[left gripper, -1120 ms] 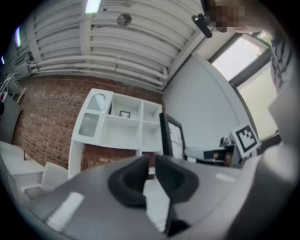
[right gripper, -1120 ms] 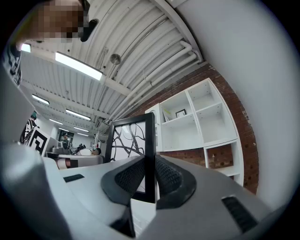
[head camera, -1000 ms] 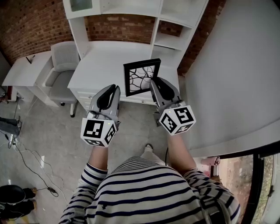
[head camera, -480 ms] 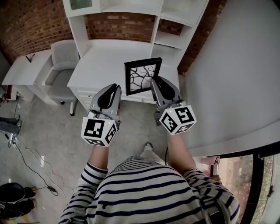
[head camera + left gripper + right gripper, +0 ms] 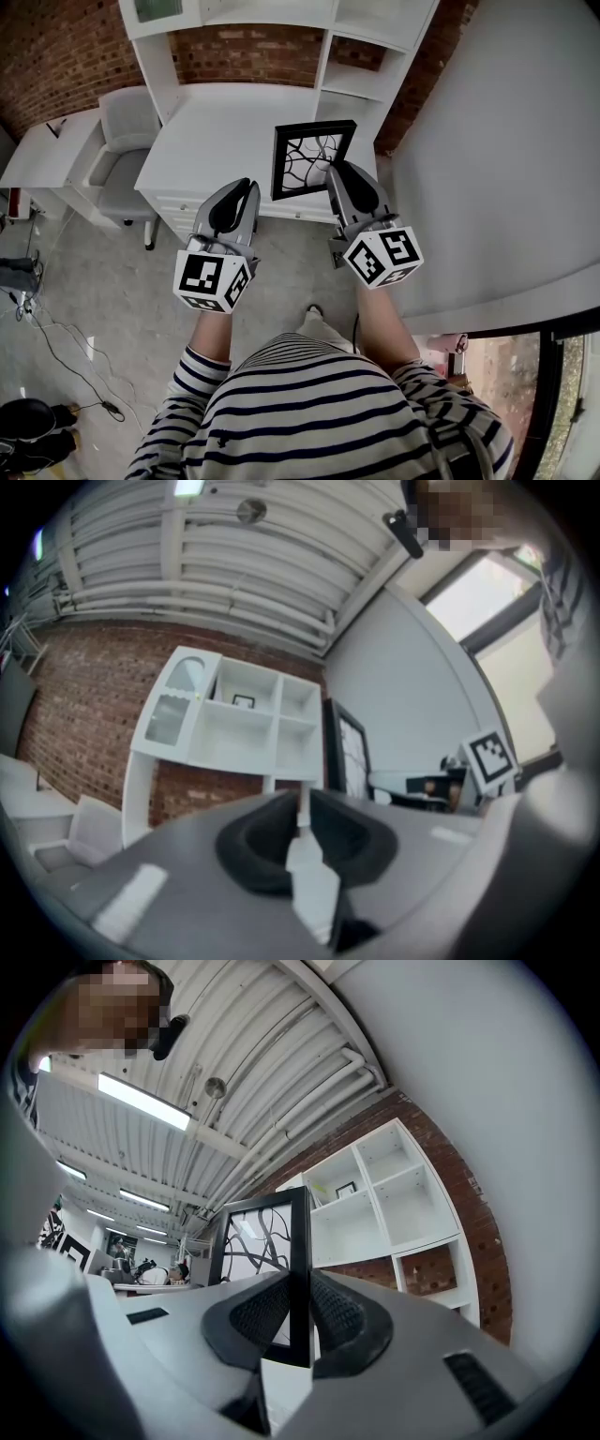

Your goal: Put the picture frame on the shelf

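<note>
White shelf unit (image 5: 361,56) against the brick wall (image 5: 56,47), white worktop (image 5: 225,131) below it, grey chair (image 5: 122,141) off to the left

Change over the last second: both grippers have gone forward together and the picture frame (image 5: 312,159) has gone with them. In the head view it now sits higher and further right, over the right-hand end of the worktop and closer to the open compartments. It's still in the air, touching neither worktop nor shelf

Right gripper (image 5: 339,171) is clamped on the frame's right-hand black edge, pads flat on both faces, same hold as before, no visible slip. Frame is upright with a slight lean, print facing the person

Left gripper (image 5: 236,192) has its jaws drawn together on nothing and just rides alongside, to the left of the frame and not touching it

My read: carry phase, roughly mid-task. The approach is working, but the frame is still short of the compartments and looks lower than the upper ones, so it needs more forward travel, and probably some lift, before release. One-edge grip looks like the risk if the frame knocks a shelf divider
</note>
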Available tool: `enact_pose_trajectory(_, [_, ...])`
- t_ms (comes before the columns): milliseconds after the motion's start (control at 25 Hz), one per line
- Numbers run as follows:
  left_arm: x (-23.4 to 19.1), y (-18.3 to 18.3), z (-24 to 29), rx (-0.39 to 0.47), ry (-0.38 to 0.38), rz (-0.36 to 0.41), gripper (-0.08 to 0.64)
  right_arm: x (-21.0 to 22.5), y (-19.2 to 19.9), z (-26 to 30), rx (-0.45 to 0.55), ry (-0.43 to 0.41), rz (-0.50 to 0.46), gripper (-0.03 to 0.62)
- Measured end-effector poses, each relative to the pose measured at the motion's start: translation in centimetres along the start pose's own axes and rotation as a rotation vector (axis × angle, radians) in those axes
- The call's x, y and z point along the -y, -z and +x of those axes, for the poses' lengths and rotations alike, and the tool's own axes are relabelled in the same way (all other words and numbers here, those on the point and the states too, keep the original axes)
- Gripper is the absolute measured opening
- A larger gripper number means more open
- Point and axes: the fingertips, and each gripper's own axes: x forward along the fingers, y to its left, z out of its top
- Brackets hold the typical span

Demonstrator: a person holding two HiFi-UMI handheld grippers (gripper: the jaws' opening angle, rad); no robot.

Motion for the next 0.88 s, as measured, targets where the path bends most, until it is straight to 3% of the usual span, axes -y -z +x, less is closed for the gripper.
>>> enact_pose_trajectory(360, [2.6,1.8,7.6,-0.024,0.094,-0.004,0.046,7.9,1.0,1.2,-0.029,0.056,-0.037,0.064])
enact_pose_trajectory(680, [7.5,6.0,21.7,-0.076,0.145,-0.003,0.048,22.1,2.2,3.4,-0.039,0.065,-0.015,0.064])
enact_pose_trajectory(880, [7.4,6.8,22.7,-0.086,0.191,-0.022,0.054,23.0,3.0,3.4,-0.054,0.095,-0.028,0.064])
